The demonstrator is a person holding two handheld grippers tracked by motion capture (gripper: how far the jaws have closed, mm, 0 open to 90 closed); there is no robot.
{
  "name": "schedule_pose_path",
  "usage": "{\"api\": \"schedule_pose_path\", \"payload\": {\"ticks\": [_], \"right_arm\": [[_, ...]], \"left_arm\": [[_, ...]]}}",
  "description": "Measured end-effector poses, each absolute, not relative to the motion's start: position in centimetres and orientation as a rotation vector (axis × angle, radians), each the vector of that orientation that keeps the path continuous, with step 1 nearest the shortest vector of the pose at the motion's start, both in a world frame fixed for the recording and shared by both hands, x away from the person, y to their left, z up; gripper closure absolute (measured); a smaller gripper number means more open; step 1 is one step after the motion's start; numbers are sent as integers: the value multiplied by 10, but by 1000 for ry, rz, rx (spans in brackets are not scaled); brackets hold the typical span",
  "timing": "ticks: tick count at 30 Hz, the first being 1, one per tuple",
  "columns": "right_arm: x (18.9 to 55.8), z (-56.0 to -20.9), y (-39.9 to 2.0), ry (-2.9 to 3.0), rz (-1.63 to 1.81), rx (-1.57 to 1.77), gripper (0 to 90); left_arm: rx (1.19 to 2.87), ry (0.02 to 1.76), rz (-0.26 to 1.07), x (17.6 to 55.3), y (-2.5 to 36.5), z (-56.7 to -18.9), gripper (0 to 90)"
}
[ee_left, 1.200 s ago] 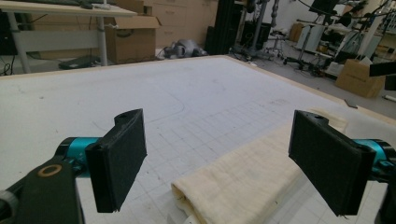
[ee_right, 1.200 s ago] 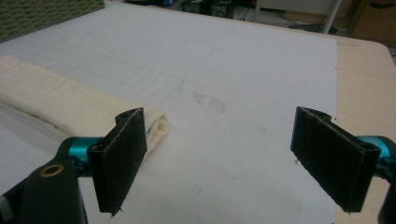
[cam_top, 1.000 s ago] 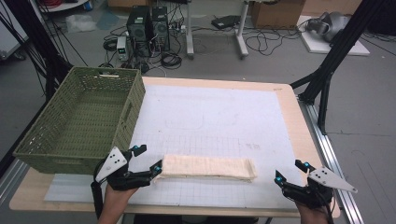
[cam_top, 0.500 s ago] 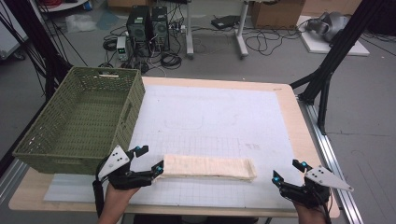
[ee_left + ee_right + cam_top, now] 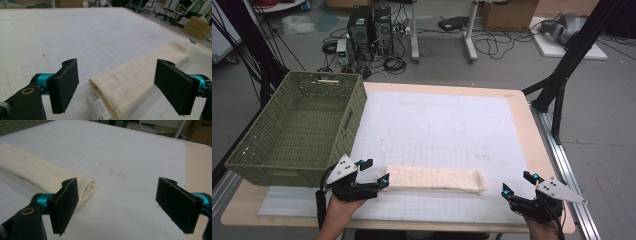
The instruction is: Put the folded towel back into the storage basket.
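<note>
both claws wide open, folded towel [image 5: 434,178] sits right between the left claw [image 5: 373,172] jaws, nothing grabbed yet, basket [image 5: 297,131] empty

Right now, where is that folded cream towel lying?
In the high view, the folded towel lies flat near the front edge of the white mat, between the left gripper and right gripper, just right of the green basket.
</note>
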State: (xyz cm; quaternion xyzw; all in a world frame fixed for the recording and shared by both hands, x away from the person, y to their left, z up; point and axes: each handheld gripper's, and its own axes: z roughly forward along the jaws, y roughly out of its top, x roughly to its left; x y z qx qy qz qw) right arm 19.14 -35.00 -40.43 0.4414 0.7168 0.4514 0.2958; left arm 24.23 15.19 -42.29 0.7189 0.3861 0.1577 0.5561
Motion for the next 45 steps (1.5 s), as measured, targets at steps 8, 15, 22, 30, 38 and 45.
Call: {"api": "schedule_pose_path", "payload": {"ticks": [8,15,22,30,38,45], "right_arm": [[193,-406,-349,1921,1189,1169,171],[193,-407,-347,1925,1187,1173,171],[194,-408,-346,1939,1179,1171,171],[195,-409,-346,1942,1180,1167,171],[195,-409,-345,1951,1176,1167,171],[195,-409,-345,1955,1176,1172,171]], "left_arm": [[1771,1010,335,250,147,-436,242],[1809,1057,328,254,145,-442,280],[1868,1091,307,256,142,-447,349],[1928,1063,297,255,133,-451,423],[2016,1043,399,248,119,-449,480],[2035,1022,384,245,115,-448,589]]}}
